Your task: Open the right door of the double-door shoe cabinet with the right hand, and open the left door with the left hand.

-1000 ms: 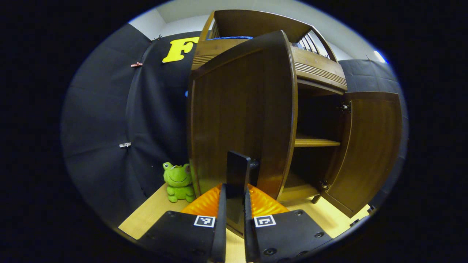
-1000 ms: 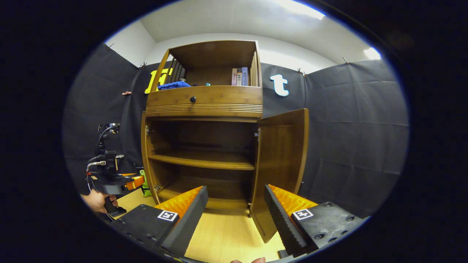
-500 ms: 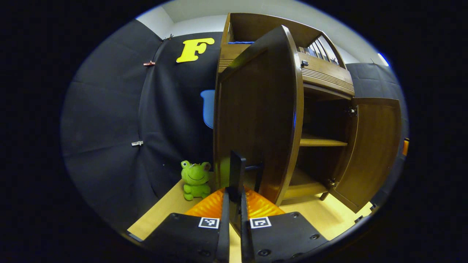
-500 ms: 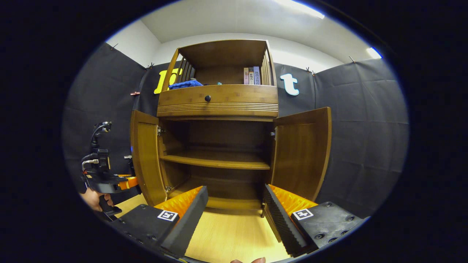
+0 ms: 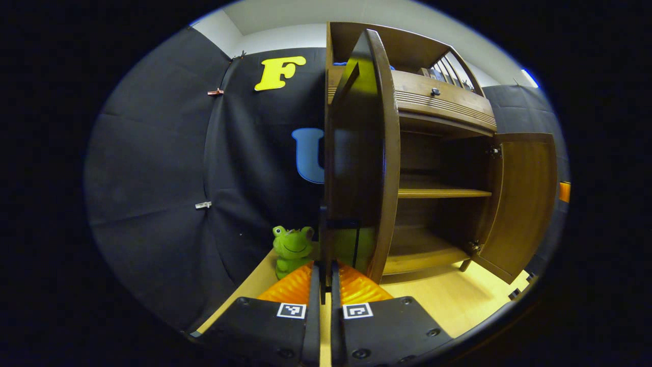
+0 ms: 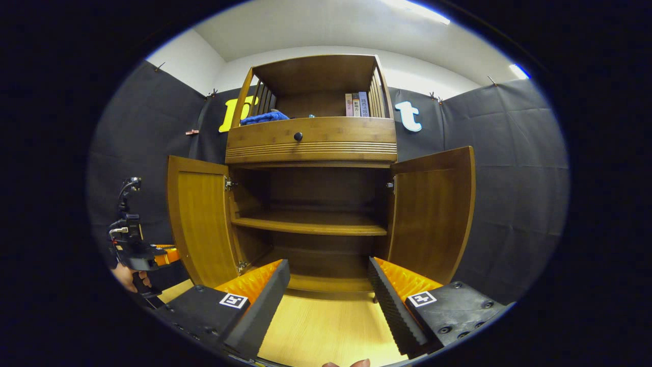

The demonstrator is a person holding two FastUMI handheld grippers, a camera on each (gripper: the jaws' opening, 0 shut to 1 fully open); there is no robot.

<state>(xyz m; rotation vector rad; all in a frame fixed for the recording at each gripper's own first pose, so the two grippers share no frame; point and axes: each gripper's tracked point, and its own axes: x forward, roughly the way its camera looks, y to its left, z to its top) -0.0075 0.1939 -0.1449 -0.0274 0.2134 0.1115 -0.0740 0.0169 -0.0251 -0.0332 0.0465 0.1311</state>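
The brown wooden shoe cabinet (image 6: 310,145) stands with both doors swung out. In the left gripper view the left door (image 5: 359,168) is seen almost edge-on, and my left gripper (image 5: 325,268) is shut on the thin dark handle (image 5: 323,239) at its lower edge. The right door (image 5: 524,199) hangs wide open past it. In the right gripper view the left door (image 6: 201,219) and right door (image 6: 433,214) flank the bare inner shelf (image 6: 310,224). My right gripper (image 6: 328,285) is open in front of the cabinet, touching nothing. The left gripper (image 6: 137,255), held by a hand, is at the far left.
A green frog toy (image 5: 293,247) sits on the light wooden floor (image 5: 448,300) beside the cabinet's left side. Above the doors are a drawer with a dark knob (image 6: 298,136), a blue cloth (image 6: 262,118) and some books (image 6: 356,104). Black cloth walls surround the booth.
My left gripper has swung the left door farther out, from half open to wide open, keeping hold of the handle. The right gripper has stayed open and shifted only slightly.
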